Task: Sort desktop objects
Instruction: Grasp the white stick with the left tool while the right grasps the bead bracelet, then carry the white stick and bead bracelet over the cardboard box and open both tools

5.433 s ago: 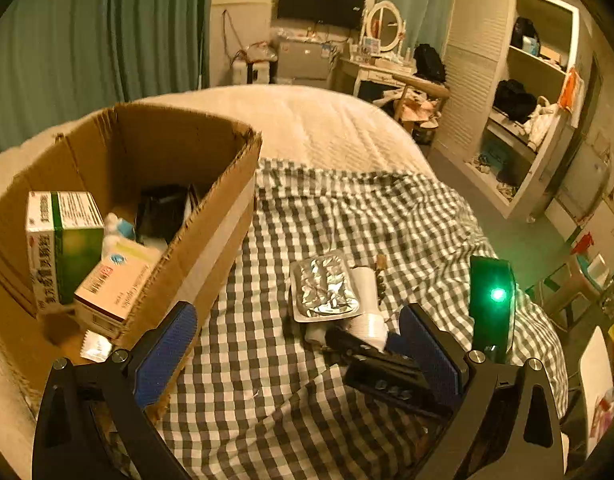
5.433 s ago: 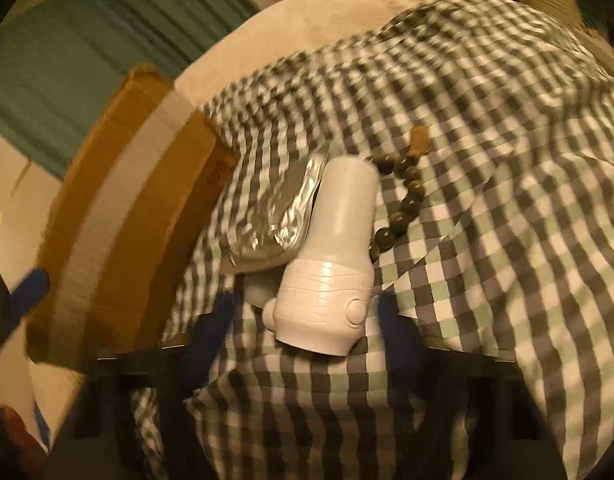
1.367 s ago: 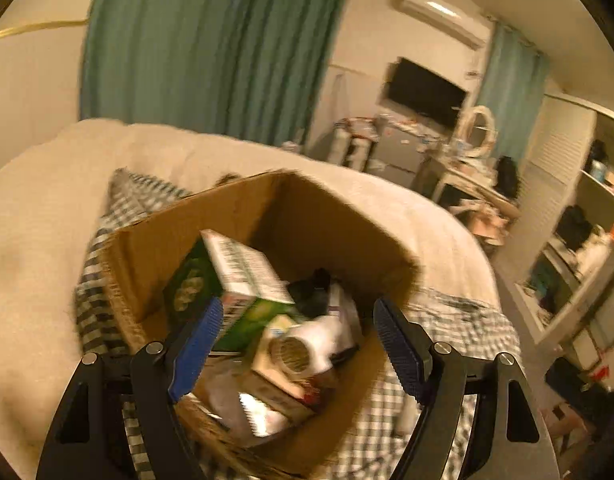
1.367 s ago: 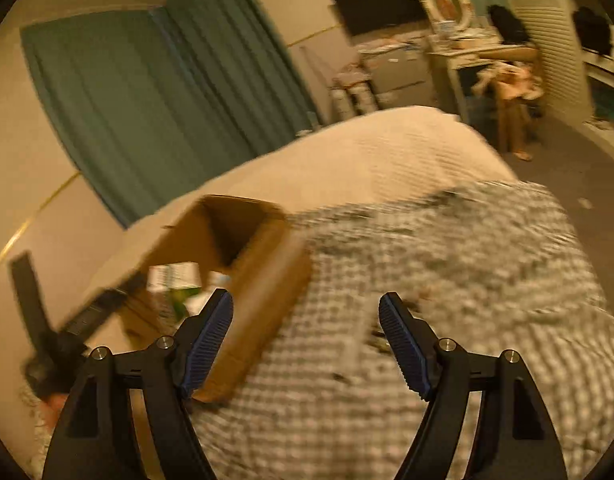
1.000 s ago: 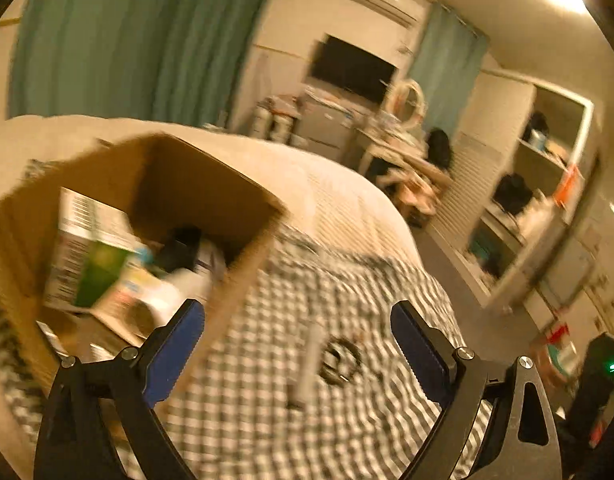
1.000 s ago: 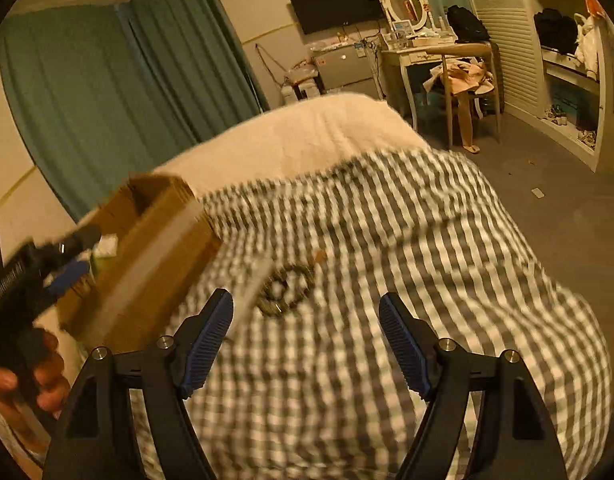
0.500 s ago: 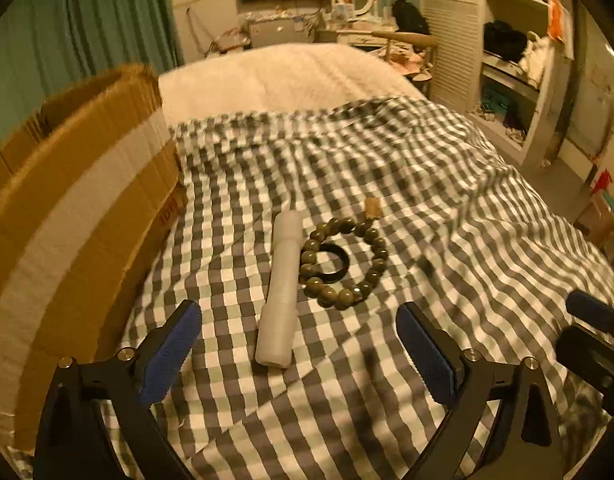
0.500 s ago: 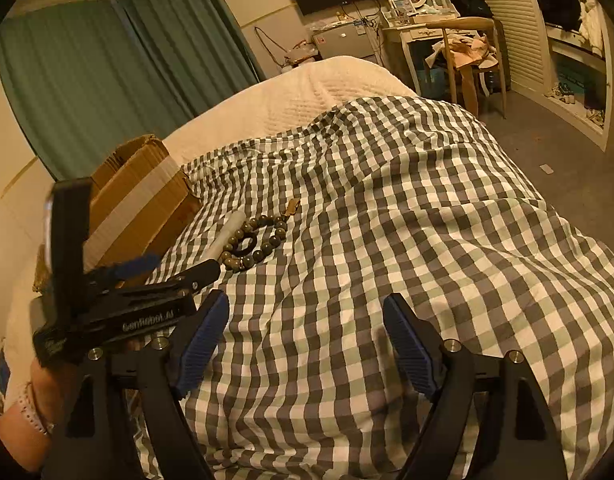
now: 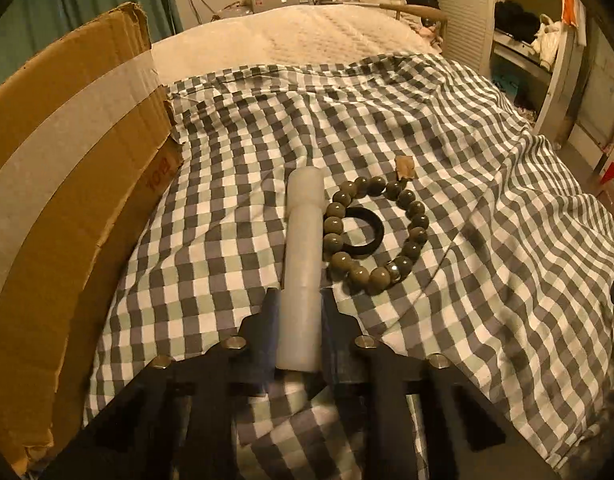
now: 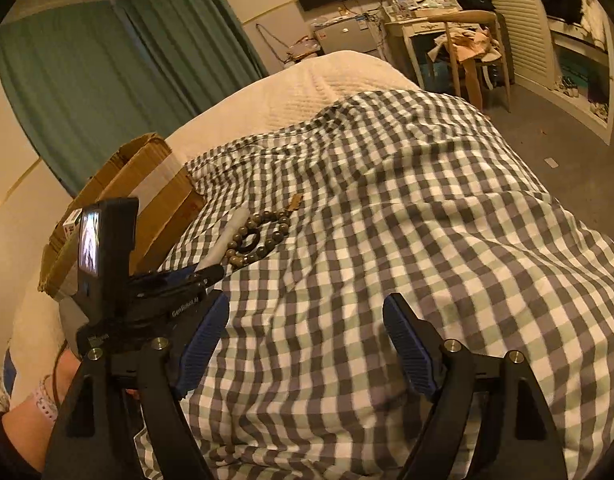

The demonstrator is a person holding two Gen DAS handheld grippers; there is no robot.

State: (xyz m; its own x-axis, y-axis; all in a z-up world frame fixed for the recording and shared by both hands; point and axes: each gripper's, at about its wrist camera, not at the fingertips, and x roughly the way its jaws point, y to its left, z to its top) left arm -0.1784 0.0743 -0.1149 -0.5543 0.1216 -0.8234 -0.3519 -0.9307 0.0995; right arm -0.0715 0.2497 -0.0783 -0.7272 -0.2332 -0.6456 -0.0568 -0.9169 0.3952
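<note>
At your far left stands the box (image 9: 59,184), a cardboard carton with a pale tape strip down its side, sitting on the checked cloth (image 9: 447,168) that covers the bed. In the right wrist view the box (image 10: 119,184) is open at the top with a small carton showing inside.

Just right of the box, your left gripper (image 9: 298,300) has its 2 fingers (image 9: 269,320) closed against the near end of the tube (image 9: 303,264), a white cylinder lying lengthwise on the cloth and pointing away from you. From the right wrist view the left gripper (image 10: 205,270) meets the tube (image 10: 227,236) low on the cloth, with your hand (image 10: 23,420) behind it.

Touching the tube's right side lies the bracelet (image 9: 377,234), a loop of olive beads, with a black ring (image 9: 363,232) inside it and a small brown tag (image 9: 405,166) at its far edge.

Further right, your right gripper (image 10: 307,344) hangs over bare cloth, its 2 blue pads (image 10: 203,340) wide apart and holding nothing, well apart from the bracelet (image 10: 259,236).
</note>
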